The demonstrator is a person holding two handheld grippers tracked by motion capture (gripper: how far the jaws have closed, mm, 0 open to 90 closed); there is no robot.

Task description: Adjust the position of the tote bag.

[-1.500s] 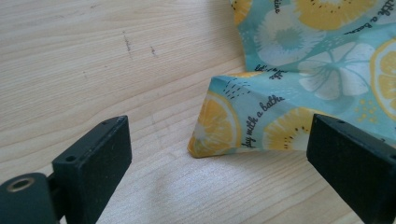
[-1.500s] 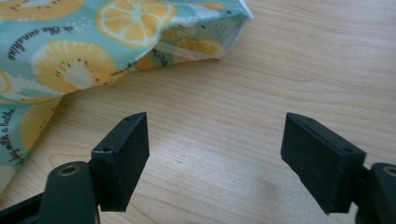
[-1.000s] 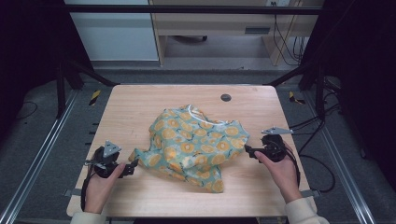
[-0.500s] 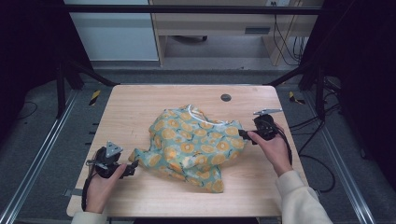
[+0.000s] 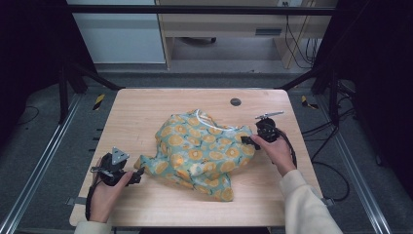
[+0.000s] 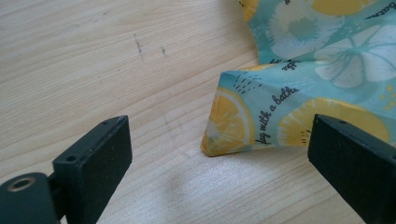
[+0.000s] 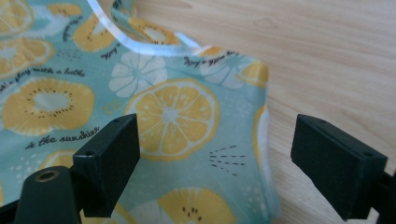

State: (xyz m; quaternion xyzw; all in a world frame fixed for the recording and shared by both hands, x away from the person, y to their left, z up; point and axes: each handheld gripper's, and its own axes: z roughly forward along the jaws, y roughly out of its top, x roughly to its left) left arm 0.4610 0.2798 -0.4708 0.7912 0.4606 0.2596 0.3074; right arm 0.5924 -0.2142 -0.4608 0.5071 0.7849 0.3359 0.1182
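A pale wooden worktop stands in a dark room, seen from above the person's side. In its middle lies a crumpled cloth, turquoise and printed with yellow lemon slices, white flowers and small black script. A white trimmed edge shows along its far side. One pointed corner of the cloth stretches toward the near left; another fold reaches toward the near edge of the worktop.

The person's left hand rests on the near left of the worktop and holds the left gripper, which points at that pointed corner. In the left gripper view the jaws stand wide apart, with the lemon-printed corner lying flat on the wood between them and touching neither jaw. Nothing is gripped.

The person's right hand, in a pale sleeve, holds the right gripper at the right edge of the cloth. In the right gripper view its jaws are spread wide above the cloth's edge: the left jaw hangs over the printed fabric, the right jaw over bare wood. The cloth's white-hemmed border runs between them. The jaws grip nothing.

A small dark round fitting sits in the worktop near its far edge, well apart from the cloth.
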